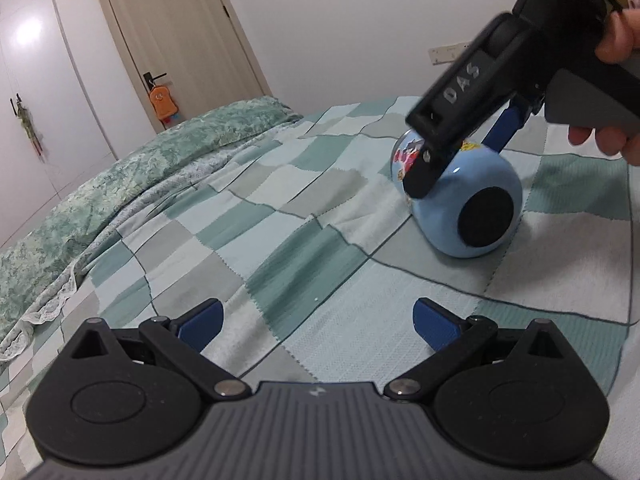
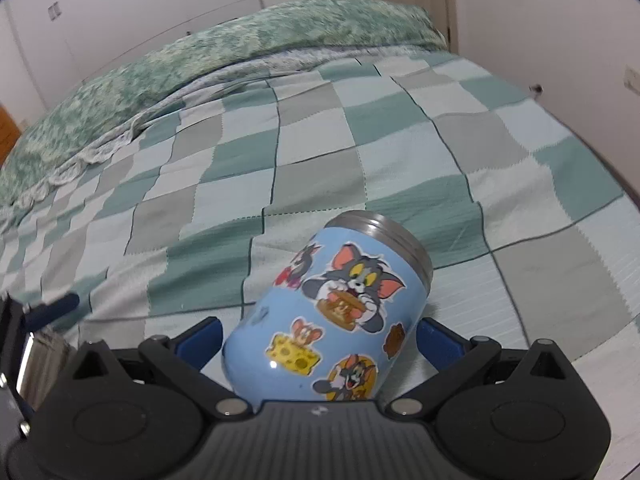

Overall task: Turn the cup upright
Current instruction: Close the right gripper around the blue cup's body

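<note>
A light blue cup (image 2: 340, 312) with cartoon cat and mouse stickers lies on its side on the checked bedspread (image 2: 280, 160). Its steel rim points away from me in the right wrist view. Its black base faces the left wrist camera (image 1: 486, 216). My right gripper (image 2: 318, 338) is open, with its blue fingers (image 2: 434, 338) on either side of the cup's body; I cannot tell if they touch it. In the left wrist view the right gripper (image 1: 460, 152) comes down over the cup from the upper right. My left gripper (image 1: 316, 322) is open and empty, low over the bedspread, left of the cup.
A green floral quilt (image 1: 120, 184) lies folded along the bed's far side. A door (image 1: 180, 40) with an orange hanger on its handle and white wardrobe doors stand behind it. A wall socket strip (image 1: 448, 52) is on the wall behind the cup.
</note>
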A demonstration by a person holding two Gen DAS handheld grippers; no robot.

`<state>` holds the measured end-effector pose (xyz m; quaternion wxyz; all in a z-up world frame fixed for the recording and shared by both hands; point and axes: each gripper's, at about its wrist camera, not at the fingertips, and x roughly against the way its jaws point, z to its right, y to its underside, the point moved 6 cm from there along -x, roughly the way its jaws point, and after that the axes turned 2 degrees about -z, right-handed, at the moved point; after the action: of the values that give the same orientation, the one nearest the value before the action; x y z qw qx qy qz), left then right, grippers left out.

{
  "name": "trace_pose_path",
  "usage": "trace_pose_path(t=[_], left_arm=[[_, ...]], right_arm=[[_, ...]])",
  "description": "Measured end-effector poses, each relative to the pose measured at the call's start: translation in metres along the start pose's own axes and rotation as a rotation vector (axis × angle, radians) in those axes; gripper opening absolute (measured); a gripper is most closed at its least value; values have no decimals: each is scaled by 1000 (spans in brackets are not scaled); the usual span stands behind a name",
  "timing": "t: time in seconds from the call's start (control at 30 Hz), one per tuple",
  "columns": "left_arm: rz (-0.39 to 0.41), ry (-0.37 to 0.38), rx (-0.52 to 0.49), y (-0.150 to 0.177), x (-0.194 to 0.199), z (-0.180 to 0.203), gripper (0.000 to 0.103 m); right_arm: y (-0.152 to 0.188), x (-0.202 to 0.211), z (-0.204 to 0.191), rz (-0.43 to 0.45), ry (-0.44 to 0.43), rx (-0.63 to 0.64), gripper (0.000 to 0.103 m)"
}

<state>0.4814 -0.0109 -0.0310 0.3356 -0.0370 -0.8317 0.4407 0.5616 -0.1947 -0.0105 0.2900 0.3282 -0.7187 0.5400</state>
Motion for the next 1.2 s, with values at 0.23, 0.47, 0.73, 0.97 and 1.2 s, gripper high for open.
trace_pose_path(t=[0.23,0.47,0.73,0.97,1.2], left_arm=[[-15,12,46,2,-5,-9,103],[-52,47,120,6,-15,-22,103],[-84,84,227,11,-24,-37,103],[-92,72,215,12,-26,-35,103],[-76,68,226,11,-20,-35,103]], right_arm=[[-4,-24,12,-71,12,-101,103],[8,-36,12,-68,-89,-122,94],[27,-25,-3,106,-127,48,87],[29,-20,-2,136,-151,88,86],[30,-15,0,149,-172,79,86]])
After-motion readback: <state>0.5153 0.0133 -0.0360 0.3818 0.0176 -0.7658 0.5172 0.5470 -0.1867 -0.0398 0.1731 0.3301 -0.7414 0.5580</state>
